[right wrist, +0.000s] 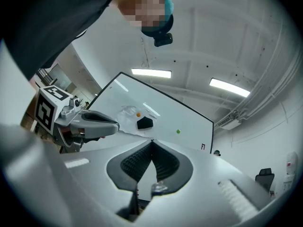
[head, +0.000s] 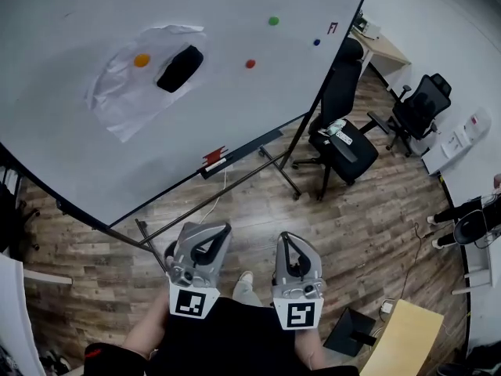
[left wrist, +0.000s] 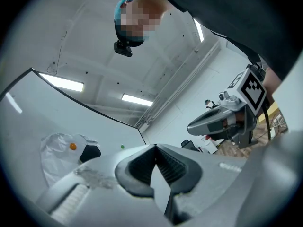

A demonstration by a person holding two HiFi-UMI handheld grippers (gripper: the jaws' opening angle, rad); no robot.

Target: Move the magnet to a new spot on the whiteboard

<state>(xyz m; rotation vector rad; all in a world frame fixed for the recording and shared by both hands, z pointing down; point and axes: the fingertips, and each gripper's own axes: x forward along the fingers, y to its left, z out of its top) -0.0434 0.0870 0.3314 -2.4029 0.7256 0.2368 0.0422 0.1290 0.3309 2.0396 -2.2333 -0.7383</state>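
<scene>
A large whiteboard [head: 70, 155] on a stand leans ahead of me. Small round magnets stick to it: orange [head: 142, 60], red [head: 250, 64], green [head: 273, 21] and blue [head: 316, 42]. The orange one sits on a clear plastic sheet [head: 121, 100], next to a black eraser [head: 180, 68]. Both grippers are held close to my body, well short of the board. My left gripper [head: 225, 227] [left wrist: 155, 146] has its jaws together with nothing between them. My right gripper [head: 283, 237] [right wrist: 152, 141] is shut and empty too. The orange magnet [left wrist: 72, 146] [right wrist: 138, 114] shows in both gripper views.
The board's tray holds a red marker [head: 214, 160]. The stand's legs [head: 278, 171] spread over the wooden floor. Two black office chairs [head: 342, 135] [head: 419, 108] stand to the right, and a wooden tabletop [head: 407, 339] is at the lower right.
</scene>
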